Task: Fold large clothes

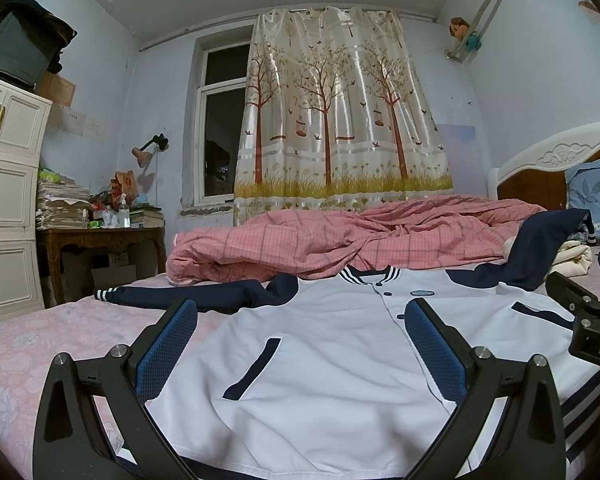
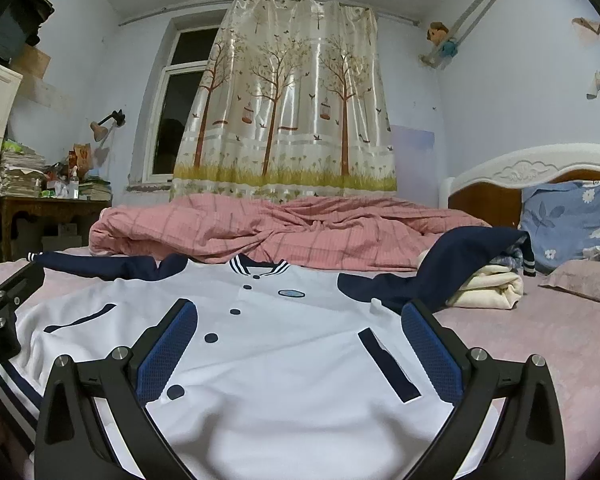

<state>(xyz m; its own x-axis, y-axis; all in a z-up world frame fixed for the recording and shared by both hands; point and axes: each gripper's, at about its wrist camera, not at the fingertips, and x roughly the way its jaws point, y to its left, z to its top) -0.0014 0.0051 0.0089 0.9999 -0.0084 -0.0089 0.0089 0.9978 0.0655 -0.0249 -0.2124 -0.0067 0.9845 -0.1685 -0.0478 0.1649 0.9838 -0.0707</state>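
Observation:
A white baseball jacket (image 1: pixel 324 344) (image 2: pixel 284 352) with navy sleeves, navy buttons and a striped collar lies face up on the bed, collar away from me. Its left sleeve (image 1: pixel 172 296) lies flat on the sheet; the other sleeve (image 2: pixel 452 264) rides up over a pile of clothes. My left gripper (image 1: pixel 302 312) is open just above the jacket's left half near the hem, nothing between its blue pads (image 1: pixel 168 348). My right gripper (image 2: pixel 300 312) hovers open over the right half, also holding nothing. Each gripper shows at the other view's edge.
A rumpled pink checked quilt (image 1: pixel 340 240) lies across the bed behind the jacket. Folded cream clothes (image 2: pixel 488 288) and a blue flowered pillow (image 2: pixel 572 220) sit at the right by the headboard. A cluttered wooden desk (image 1: pixel 100 236) and white cabinet (image 1: pixel 8 184) stand at the left.

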